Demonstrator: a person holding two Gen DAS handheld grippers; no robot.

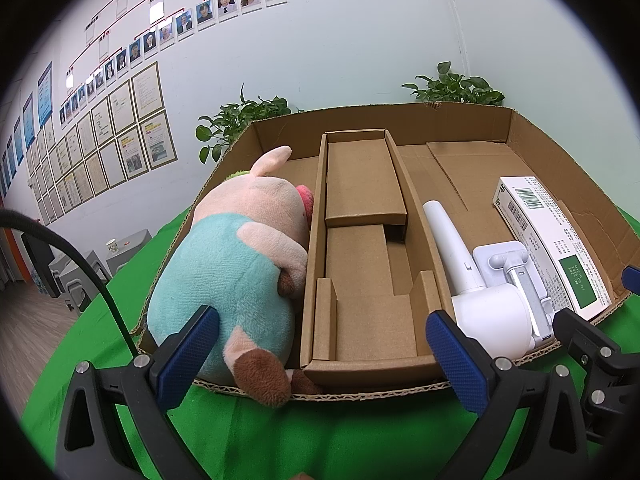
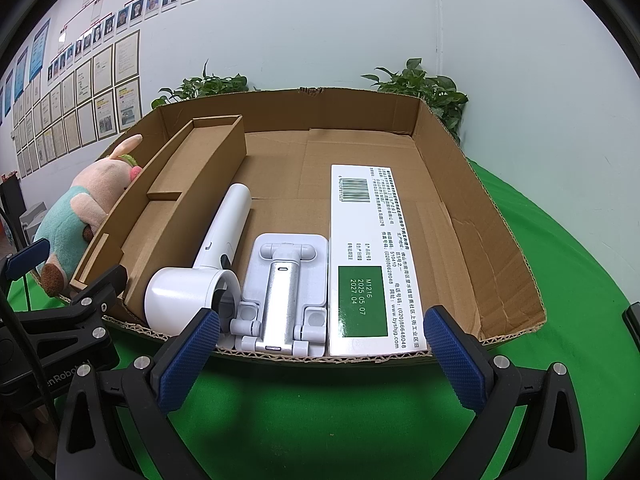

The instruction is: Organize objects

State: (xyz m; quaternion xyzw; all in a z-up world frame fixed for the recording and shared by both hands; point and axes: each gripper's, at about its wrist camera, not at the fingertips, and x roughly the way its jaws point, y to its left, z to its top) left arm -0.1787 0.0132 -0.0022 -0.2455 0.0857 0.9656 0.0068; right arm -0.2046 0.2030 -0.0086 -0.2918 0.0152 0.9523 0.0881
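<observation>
A shallow cardboard tray [image 1: 400,120] [image 2: 500,216] lies on a green cloth. In it, from left to right: a plush pig in a teal shirt [image 1: 236,272] [image 2: 76,216], a long cardboard insert box [image 1: 364,240] [image 2: 176,200], a white hair dryer [image 1: 476,280] [image 2: 208,256], a white folding phone stand [image 1: 516,276] [image 2: 284,292] and a white and green carton [image 1: 556,240] [image 2: 368,256]. My left gripper [image 1: 324,356] is open and empty at the tray's near edge, before the pig and insert. My right gripper [image 2: 320,360] is open and empty before the stand and carton.
The green cloth [image 2: 320,420] covers the table around the tray. Two potted plants [image 1: 240,120] [image 2: 420,84] stand behind the tray against a white wall with framed papers. A black cable [image 1: 92,280] hangs at the left. Grey stools [image 1: 80,272] stand beyond the table's left edge.
</observation>
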